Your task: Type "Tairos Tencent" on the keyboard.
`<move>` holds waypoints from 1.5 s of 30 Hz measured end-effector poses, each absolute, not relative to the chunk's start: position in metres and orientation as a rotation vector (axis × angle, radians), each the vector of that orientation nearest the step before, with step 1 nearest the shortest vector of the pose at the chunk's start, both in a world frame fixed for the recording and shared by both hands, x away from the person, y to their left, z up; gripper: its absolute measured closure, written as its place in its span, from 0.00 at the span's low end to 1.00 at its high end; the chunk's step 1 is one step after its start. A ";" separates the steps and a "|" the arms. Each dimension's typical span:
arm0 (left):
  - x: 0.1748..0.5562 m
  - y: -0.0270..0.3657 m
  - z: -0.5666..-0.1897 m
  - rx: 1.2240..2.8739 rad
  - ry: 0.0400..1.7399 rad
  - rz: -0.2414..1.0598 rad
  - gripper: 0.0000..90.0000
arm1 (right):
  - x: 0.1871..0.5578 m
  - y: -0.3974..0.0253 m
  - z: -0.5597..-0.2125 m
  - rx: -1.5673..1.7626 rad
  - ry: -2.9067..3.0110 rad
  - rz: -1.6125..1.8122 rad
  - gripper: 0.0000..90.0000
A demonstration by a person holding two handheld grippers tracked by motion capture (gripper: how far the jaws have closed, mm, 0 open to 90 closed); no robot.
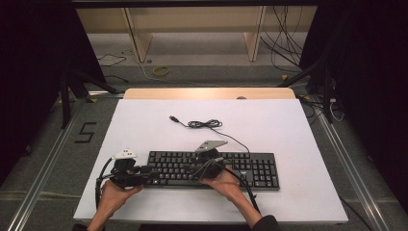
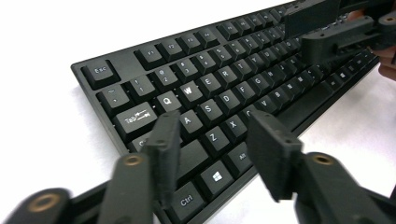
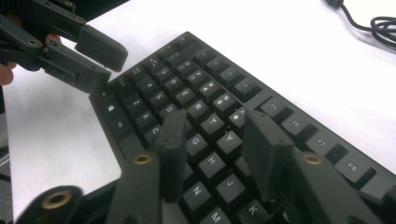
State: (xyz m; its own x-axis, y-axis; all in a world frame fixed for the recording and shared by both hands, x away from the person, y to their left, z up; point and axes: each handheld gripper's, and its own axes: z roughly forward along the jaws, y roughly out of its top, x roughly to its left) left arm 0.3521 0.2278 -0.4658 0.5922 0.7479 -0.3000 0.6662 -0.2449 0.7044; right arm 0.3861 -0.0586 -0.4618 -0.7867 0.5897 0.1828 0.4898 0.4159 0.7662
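A black keyboard (image 1: 240,166) lies across the near half of the white table (image 1: 269,125). Its cable (image 1: 204,124) runs in a loose coil behind it. My left gripper (image 1: 146,170) is at the keyboard's left end, open, with its jaws over the Caps, Z and X keys (image 2: 215,123). My right gripper (image 1: 193,169) points left over the middle of the keyboard, open above the G, H, T and Y keys (image 3: 218,123). Nothing is held between either pair of jaws. Each gripper view also shows the other gripper: the right gripper (image 2: 327,28) and the left gripper (image 3: 93,60).
The cable's USB plug (image 1: 172,117) lies loose on the table behind the keyboard. A wooden strip (image 1: 209,93) edges the table's far side. Beyond it are wooden shelf legs (image 1: 137,38) and floor cables (image 1: 284,43). A "5" mark (image 1: 85,132) is on the floor at left.
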 end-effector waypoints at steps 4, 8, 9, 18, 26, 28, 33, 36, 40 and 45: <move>0.352 0.229 -0.467 2.000 1.125 0.133 0.75 | 0.389 -0.053 -0.462 0.971 2.555 1.308 0.79; 0.353 0.228 -0.468 2.025 1.132 0.151 0.85 | 0.392 -0.047 -0.462 0.962 2.571 1.284 0.88; 0.353 0.228 -0.469 2.029 1.133 0.153 0.87 | 0.392 -0.046 -0.462 0.963 2.574 1.282 0.90; 0.354 0.228 -0.470 2.050 1.129 0.151 0.99 | 0.399 -0.037 -0.467 0.970 2.590 1.238 1.00; 0.355 0.227 -0.471 2.062 1.133 0.140 0.99 | 0.403 -0.028 -0.470 0.972 2.608 1.211 1.00; 0.355 0.227 -0.472 2.062 1.135 0.140 0.99 | 0.404 -0.027 -0.470 0.969 2.609 1.206 1.00; 0.355 0.227 -0.472 2.070 1.137 0.135 0.99 | 0.405 -0.024 -0.472 0.977 2.621 1.198 1.00; 0.356 0.227 -0.473 2.073 1.140 0.134 0.99 | 0.406 -0.023 -0.473 0.980 2.622 1.193 1.00; 0.356 0.226 -0.473 2.072 1.144 0.132 0.99 | 0.406 -0.022 -0.474 0.981 2.623 1.189 1.00; 0.357 0.226 -0.475 2.085 1.147 0.124 0.99 | 0.407 -0.022 -0.475 0.987 2.625 1.184 1.00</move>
State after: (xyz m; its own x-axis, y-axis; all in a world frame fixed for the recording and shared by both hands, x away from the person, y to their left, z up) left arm 0.3573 0.2258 -0.4752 0.5956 0.7626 -0.2525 0.6911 -0.3263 0.6449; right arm 0.4067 -0.0224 -0.4747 -0.7856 0.5955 0.1678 0.5200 0.4886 0.7007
